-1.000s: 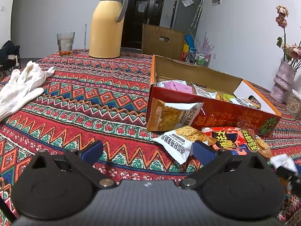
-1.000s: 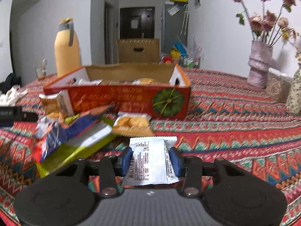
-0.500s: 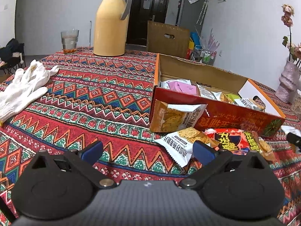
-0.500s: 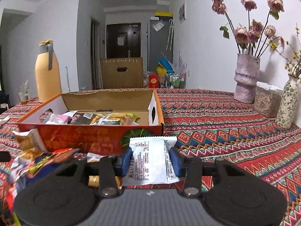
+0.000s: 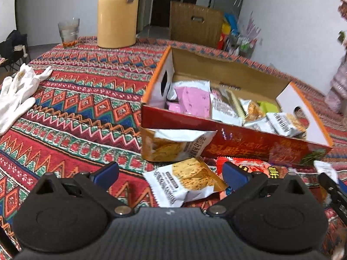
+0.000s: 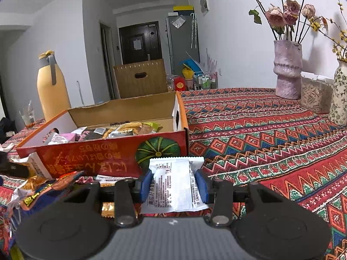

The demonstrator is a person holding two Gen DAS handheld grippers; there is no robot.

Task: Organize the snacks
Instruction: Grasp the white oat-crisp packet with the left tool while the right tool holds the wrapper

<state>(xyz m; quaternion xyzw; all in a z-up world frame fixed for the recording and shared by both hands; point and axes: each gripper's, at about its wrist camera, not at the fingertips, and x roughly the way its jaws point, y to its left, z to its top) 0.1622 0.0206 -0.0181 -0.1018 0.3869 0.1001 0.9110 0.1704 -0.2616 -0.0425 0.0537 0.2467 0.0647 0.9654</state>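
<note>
The white snack packet (image 6: 175, 186) stays pinched between the blue pads of the right gripper (image 6: 174, 185), held off the patterned tablecloth (image 6: 271, 134) just before the near right corner of the red snack box (image 6: 108, 158), whose front wall now looms larger than a second ago. The left gripper (image 5: 170, 173) has tipped downward and nearer, still spread wide and empty over the cracker packet (image 5: 188, 179) lying before the box. The box interior now shows more fully.
</note>
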